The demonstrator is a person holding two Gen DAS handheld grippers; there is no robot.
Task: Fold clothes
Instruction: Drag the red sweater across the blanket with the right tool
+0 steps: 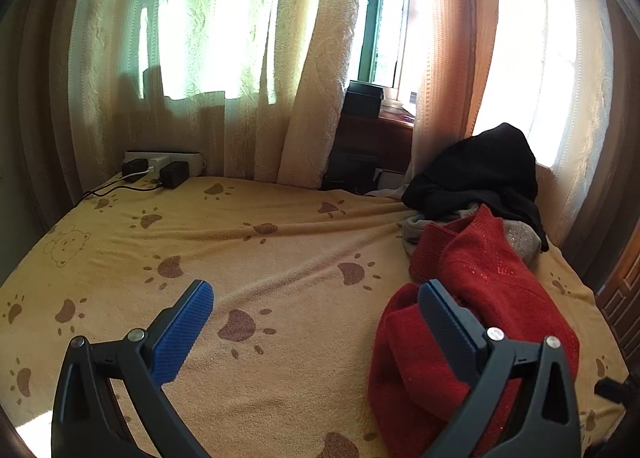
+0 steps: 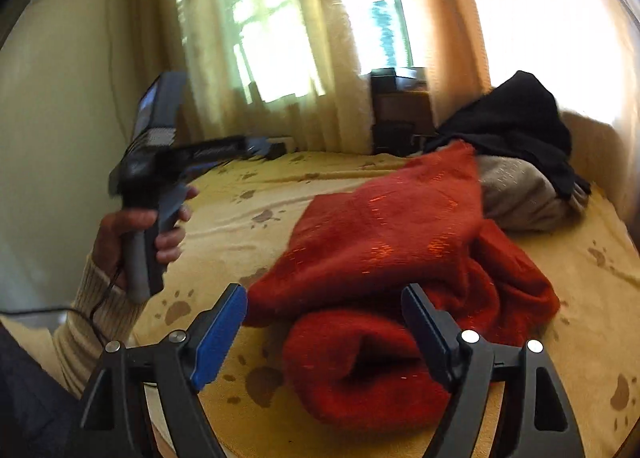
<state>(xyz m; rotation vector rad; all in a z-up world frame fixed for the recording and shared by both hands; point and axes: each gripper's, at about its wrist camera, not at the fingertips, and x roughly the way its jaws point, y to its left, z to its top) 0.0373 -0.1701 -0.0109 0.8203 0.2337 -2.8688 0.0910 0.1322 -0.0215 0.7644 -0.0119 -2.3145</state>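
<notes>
A red knitted sweater [image 1: 480, 298] lies crumpled on the right side of the yellow paw-print bedspread [image 1: 260, 250]. My left gripper [image 1: 316, 294] is open just left of it, over bare bedspread, and its right finger stands in front of the sweater's edge. In the right wrist view the red sweater [image 2: 400, 225] is partly rolled up. Its rolled front part lies between the wide open jaws of my right gripper [image 2: 325, 296], and the blue pads [image 2: 220, 338] do not press on it. A hand [image 2: 136, 234] in a cream sleeve holds the left gripper, blurred, at the left.
A black garment [image 1: 480, 173] lies on a grey one [image 1: 516, 242] behind the sweater at the back right. A power strip with chargers [image 1: 164, 167] and cables sits at the back left. Dark boxes [image 1: 362, 99] stand at the window behind cream curtains [image 1: 304, 77].
</notes>
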